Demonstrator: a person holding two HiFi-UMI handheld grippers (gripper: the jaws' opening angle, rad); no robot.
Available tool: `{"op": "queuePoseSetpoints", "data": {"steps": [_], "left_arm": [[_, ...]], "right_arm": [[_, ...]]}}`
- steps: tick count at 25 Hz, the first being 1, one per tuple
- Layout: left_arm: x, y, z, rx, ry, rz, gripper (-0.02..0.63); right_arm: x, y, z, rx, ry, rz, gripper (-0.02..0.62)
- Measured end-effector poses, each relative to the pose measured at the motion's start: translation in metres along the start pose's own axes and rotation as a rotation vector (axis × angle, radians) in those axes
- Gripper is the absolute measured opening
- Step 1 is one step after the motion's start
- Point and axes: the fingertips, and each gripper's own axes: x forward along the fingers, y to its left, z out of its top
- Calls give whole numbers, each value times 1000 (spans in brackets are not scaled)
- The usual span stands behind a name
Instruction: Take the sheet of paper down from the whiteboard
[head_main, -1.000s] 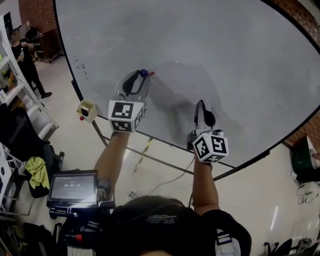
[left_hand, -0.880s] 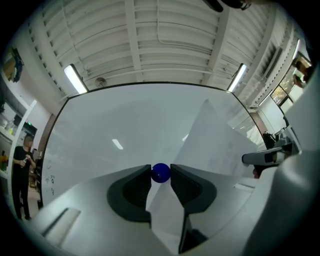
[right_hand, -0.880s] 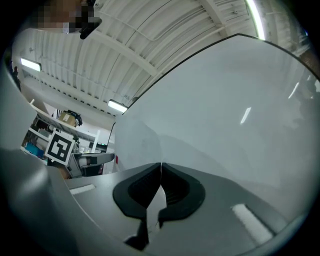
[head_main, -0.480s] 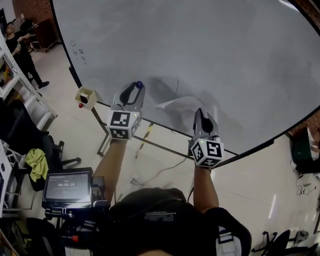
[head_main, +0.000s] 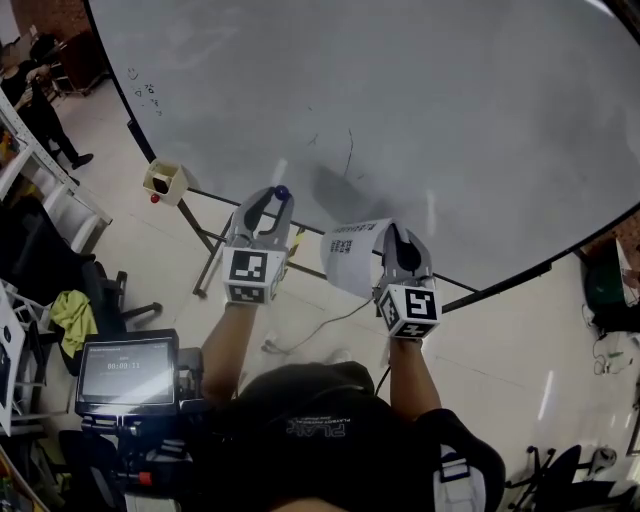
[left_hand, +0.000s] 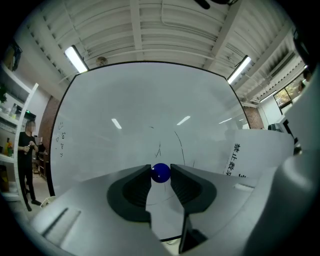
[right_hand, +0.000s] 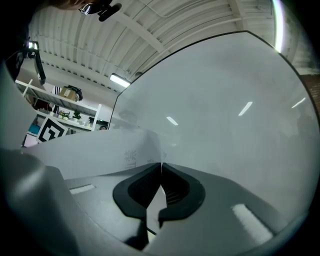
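The white sheet of paper (head_main: 350, 253) with black print is off the whiteboard (head_main: 400, 110) and hangs curled to the left of my right gripper (head_main: 396, 232), which is shut on its edge. In the right gripper view the sheet (right_hand: 95, 150) bends away to the left from the closed jaws of my right gripper (right_hand: 161, 167). My left gripper (head_main: 278, 194) holds a small blue ball-shaped magnet (head_main: 282, 191) between its fingertips. The left gripper view shows the blue magnet (left_hand: 160, 172) pinched at the tips of my left gripper (left_hand: 160, 173), and the sheet (left_hand: 255, 157) at the right.
The whiteboard stands on a dark metal frame (head_main: 215, 240) with a small box (head_main: 165, 180) hung at its lower left corner. A person (head_main: 40, 95) stands by shelves at far left. A screen (head_main: 125, 372) sits at my lower left. A cable (head_main: 320, 325) lies on the floor.
Both grippers have come down and away from the board. The sheet, flat on the board before, has come off with the right gripper and now hangs curled; the left gripper carries the blue magnet down.
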Motion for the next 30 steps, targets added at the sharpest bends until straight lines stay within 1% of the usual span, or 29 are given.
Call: {"op": "queuePoseSetpoints", "data": {"steps": [4, 8, 16, 30], "left_arm": [[-3, -10, -6, -12, 7, -20, 123], [-5, -17, -11, -18, 17, -31, 123], [-9, -24, -16, -18, 29, -45, 123], [-8, -25, -14, -17, 25, -48, 123]], "right_arm": [[0, 13, 4, 16, 14, 13, 14], [-2, 17, -7, -9, 10, 27, 14], [-5, 25, -13, 9, 7, 23, 14], [-4, 26, -11, 0, 5, 15, 14]]}}
